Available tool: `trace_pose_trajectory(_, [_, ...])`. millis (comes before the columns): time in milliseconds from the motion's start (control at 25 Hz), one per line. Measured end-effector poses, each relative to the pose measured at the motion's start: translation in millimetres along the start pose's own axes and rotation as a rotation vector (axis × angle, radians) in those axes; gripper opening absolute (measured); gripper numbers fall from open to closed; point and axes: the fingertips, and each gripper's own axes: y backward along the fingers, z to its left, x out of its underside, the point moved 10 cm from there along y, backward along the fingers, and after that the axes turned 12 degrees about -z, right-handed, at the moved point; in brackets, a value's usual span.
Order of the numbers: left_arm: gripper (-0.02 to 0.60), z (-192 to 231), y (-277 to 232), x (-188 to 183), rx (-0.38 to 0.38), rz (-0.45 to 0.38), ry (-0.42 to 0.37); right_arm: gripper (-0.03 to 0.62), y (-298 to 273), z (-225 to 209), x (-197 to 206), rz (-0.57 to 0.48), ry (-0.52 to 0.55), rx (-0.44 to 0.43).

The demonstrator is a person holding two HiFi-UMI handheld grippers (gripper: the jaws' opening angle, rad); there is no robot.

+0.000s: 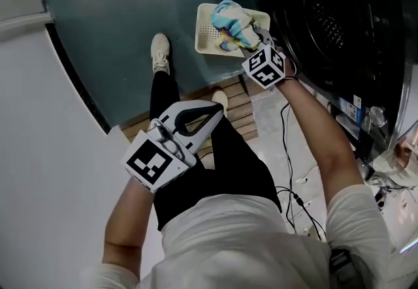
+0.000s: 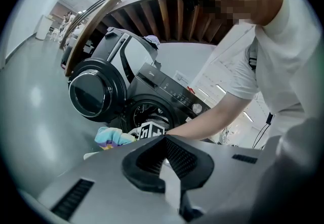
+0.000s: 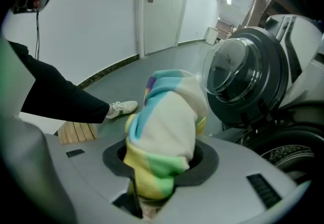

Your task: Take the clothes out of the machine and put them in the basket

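Beside the black front-loading washing machine, its round door swung wide, we hold a pastel-striped garment above the pale perforated basket on the floor. Whether the cloth already touches the basket we cannot tell. The right gripper points steeply down with its jaws pinched on a bunched fold near the middle, so the rest of the cloth bulges out in a soft lump in front of them. We judge the piece light, limp and thick like fleece or terry. It should not be fragile or slippery, but it is likely to sag and trail wherever it is not gathered. A deep bite into a thick wad like this one should carry it better than a hold on an edge, and opening the jaws over the basket should let it drop in. The left gripper hangs back near our legs, its jaws pressed together on nothing. By our count there is one machine, one basket, one garment in hand and two grippers. Something pale shows inside the drum, but we cannot tell whether it is more laundry.
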Motion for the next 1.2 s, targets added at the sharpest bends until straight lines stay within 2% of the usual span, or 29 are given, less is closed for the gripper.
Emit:
trace_pose_trajectory(280, [-0.003,48.5,-30.5,-3.1,0.046,0.058,-0.031,0.164,-69.2,-1.1,39.9,0.083,0.005,-0.054])
trace_pose_trajectory(600, [-0.003,111.5,-54.3,4.3,0.095,0.119,-0.026,0.166,-151.9,8.4,78.7,0.167,-0.017,-0.117])
trace_pose_trajectory(960, [-0.003,174.7,-56.7,21.2,0.134,0.164,-0.052,0.181,-257.1,21.2,132.9,0.248,-0.052,-0.154])
trace_pose_trajectory(1080, [-0.003,189.5,-55.0,35.0,0.131,0.189,-0.042,0.218,-287.0,28.0,153.5,0.264,-0.101,-0.157])
trace_pose_trajectory(1200, [-0.003,201.3,-56.9,48.6,0.124,0.194,-0.028,0.266,-299.8,23.5,162.4,0.258,-0.178,-0.121])
